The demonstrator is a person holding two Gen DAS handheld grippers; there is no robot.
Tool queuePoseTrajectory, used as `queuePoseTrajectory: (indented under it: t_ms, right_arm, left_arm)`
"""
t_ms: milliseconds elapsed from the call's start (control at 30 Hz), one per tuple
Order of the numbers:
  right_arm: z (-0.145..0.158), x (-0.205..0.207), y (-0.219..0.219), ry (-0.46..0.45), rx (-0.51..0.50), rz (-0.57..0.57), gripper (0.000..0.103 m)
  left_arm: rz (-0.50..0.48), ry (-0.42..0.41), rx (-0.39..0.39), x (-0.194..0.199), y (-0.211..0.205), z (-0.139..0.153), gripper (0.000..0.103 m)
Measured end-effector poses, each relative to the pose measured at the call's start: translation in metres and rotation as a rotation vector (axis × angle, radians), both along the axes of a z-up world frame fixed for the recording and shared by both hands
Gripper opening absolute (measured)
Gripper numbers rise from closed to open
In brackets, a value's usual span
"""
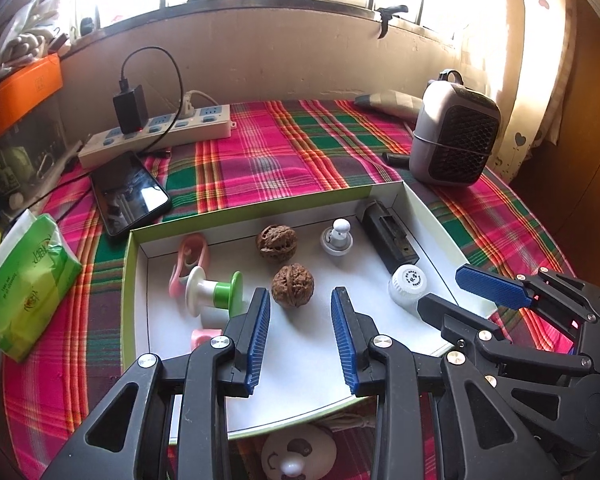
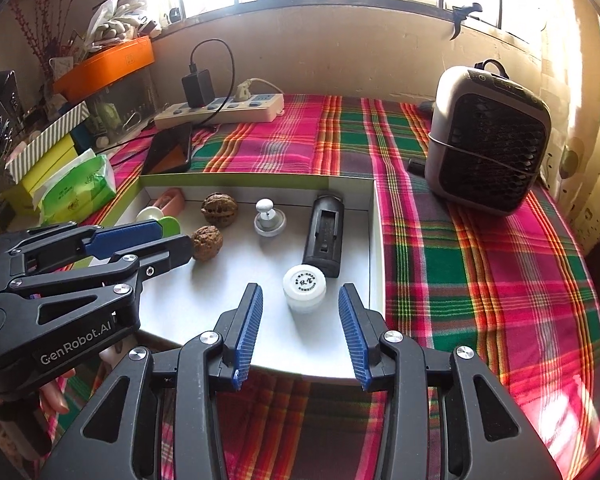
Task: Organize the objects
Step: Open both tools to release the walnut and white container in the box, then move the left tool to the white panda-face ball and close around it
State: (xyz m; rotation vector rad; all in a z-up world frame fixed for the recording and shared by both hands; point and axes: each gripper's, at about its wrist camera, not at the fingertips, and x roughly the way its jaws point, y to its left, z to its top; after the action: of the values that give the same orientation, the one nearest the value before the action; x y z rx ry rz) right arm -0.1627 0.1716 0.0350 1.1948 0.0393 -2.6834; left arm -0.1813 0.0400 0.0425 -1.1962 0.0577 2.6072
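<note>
Left wrist view: my left gripper (image 1: 300,312) hangs with jaws apart, empty, just short of the near walnut (image 1: 293,285) in the tray (image 1: 384,196). Right gripper (image 2: 300,320) likewise gapes, empty, before the white jar (image 2: 304,287). I should centre each item between the pads before closing.

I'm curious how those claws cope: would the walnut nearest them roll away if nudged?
Probably: the near walnut is roundish and sits loose on the tray's smooth white floor. Its wrinkled shell looks hard, so the ribbed blue pads should grip it without slipping or crushing.

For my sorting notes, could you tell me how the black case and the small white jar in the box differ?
The black case is dark, long and boxy, lying flat; the white jar is pale, short and round, standing upright with printed lid. The case lies farther back. Both rest in the box near its right wall.
</note>
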Motion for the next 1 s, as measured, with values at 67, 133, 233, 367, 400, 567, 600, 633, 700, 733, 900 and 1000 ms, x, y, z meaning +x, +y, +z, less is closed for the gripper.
queuePoseTrajectory:
  t_ms: [67, 133, 233, 367, 400, 567, 600, 633, 700, 733, 900, 1000]
  right_arm:
    - [0.002, 0.004, -0.001, 0.006, -0.004, -0.002, 0.041]
    - [0.004, 0.008, -0.001, 0.013, -0.007, -0.002, 0.041]
    - [0.005, 0.014, -0.002, 0.018, -0.010, 0.001, 0.041]
    - [0.007, 0.024, -0.002, 0.031, -0.018, 0.003, 0.041]
    - [0.007, 0.027, -0.002, 0.033, -0.020, 0.004, 0.041]
    - [0.005, 0.038, -0.001, 0.037, -0.030, 0.005, 0.041]
    - [0.005, 0.040, -0.001, 0.038, -0.031, 0.007, 0.041]
    - [0.005, 0.042, -0.001, 0.039, -0.030, 0.008, 0.041]
    - [0.005, 0.046, -0.002, 0.042, -0.031, 0.012, 0.041]
    - [0.004, 0.047, -0.003, 0.042, -0.030, 0.014, 0.041]
    - [0.002, 0.055, -0.005, 0.043, -0.028, 0.019, 0.041]
    - [0.000, 0.060, -0.005, 0.044, -0.027, 0.025, 0.041]
  left_arm:
    - [0.001, 0.013, -0.009, 0.006, -0.001, 0.003, 0.030]
    - [0.005, 0.025, -0.008, 0.012, -0.002, 0.006, 0.030]
    - [0.008, 0.035, -0.004, 0.020, -0.004, 0.009, 0.030]
    - [0.010, 0.049, -0.007, 0.034, -0.007, 0.010, 0.030]
    - [0.012, 0.049, -0.005, 0.037, -0.007, 0.010, 0.030]
    - [0.025, 0.055, -0.004, 0.051, -0.012, 0.008, 0.030]
    - [0.026, 0.054, -0.005, 0.054, -0.012, 0.008, 0.030]
    - [0.025, 0.055, -0.008, 0.056, -0.012, 0.007, 0.030]
    - [0.026, 0.059, -0.019, 0.061, -0.012, 0.006, 0.030]
    - [0.027, 0.063, -0.022, 0.063, -0.013, 0.006, 0.030]
    - [0.035, 0.061, -0.023, 0.074, -0.015, 0.003, 0.030]
    - [0.044, 0.067, -0.035, 0.080, -0.016, 0.001, 0.030]
